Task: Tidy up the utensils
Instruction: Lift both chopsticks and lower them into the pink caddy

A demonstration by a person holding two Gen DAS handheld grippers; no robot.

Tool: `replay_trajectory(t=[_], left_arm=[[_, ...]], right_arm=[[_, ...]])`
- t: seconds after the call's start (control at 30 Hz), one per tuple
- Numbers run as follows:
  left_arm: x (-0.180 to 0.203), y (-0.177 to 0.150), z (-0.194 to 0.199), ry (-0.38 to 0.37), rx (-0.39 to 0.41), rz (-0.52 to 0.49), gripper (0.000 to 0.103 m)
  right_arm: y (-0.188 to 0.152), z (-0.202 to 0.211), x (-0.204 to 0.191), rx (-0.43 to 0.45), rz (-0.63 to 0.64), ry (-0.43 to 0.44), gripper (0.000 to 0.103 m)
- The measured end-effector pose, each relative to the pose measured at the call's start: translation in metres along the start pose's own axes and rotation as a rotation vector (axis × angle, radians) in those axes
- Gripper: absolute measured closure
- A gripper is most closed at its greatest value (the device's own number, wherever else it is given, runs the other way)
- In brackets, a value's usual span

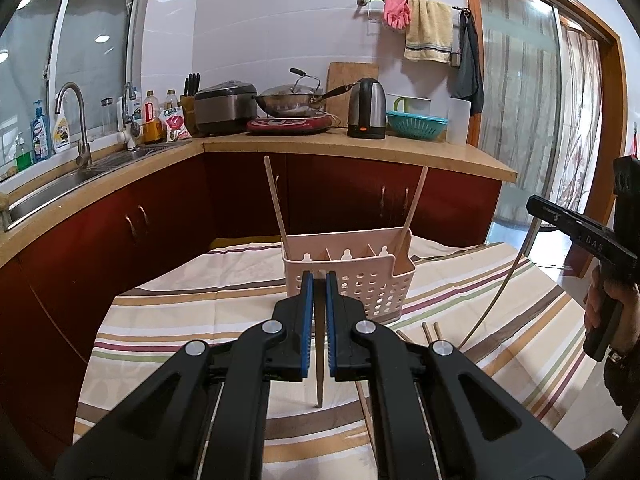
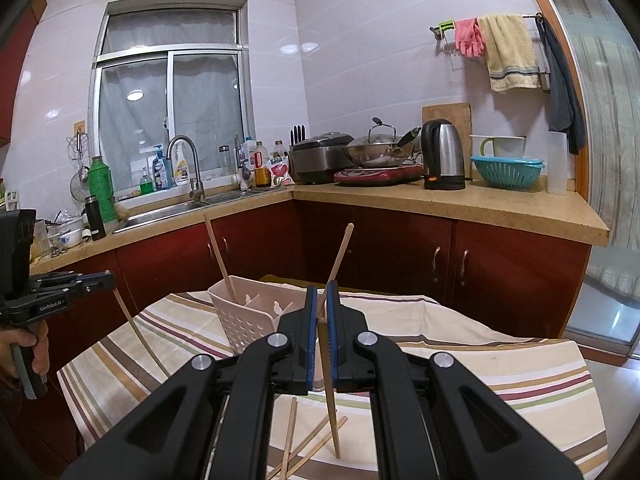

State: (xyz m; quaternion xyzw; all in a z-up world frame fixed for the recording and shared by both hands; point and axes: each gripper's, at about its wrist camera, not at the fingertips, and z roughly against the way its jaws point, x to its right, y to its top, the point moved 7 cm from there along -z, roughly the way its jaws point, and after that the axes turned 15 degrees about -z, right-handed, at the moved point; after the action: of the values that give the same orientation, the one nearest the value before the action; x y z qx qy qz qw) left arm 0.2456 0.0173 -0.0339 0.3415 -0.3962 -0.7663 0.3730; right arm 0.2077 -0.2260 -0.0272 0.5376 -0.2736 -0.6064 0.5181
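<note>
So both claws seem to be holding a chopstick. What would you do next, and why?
Probably carry one forward and drop it into the pink basket. The left gripper and right gripper each pinch a chopstick hanging downward, two sticks already stand in the basket, and more loose chopsticks wait on the striped tablecloth.

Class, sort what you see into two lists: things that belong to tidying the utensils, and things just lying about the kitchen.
Belong to the job:
left gripper
right gripper
chopsticks
pink basket

Just lying about:
kettle
wok
rice cooker
teal colander
towel
</note>
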Motion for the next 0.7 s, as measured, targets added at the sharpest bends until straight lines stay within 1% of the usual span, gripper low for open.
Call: replay_trajectory(t=[0.17, 0.37, 0.7], left_arm=[[0.0, 0.001, 0.005, 0.003, 0.008, 0.006, 0.096], [0.0, 0.01, 0.015, 0.003, 0.031, -0.004, 0.096], [0.001, 0.04, 0.025, -0.009, 0.074, -0.031, 0.096]], right_arm=[[0.002, 0.003, -0.004, 0.008, 0.003, 0.005, 0.098], [0.008, 0.009, -0.011, 0.024, 0.013, 0.017, 0.098], [0.023, 0.008, -0.023, 0.027, 0.004, 0.049, 0.098]])
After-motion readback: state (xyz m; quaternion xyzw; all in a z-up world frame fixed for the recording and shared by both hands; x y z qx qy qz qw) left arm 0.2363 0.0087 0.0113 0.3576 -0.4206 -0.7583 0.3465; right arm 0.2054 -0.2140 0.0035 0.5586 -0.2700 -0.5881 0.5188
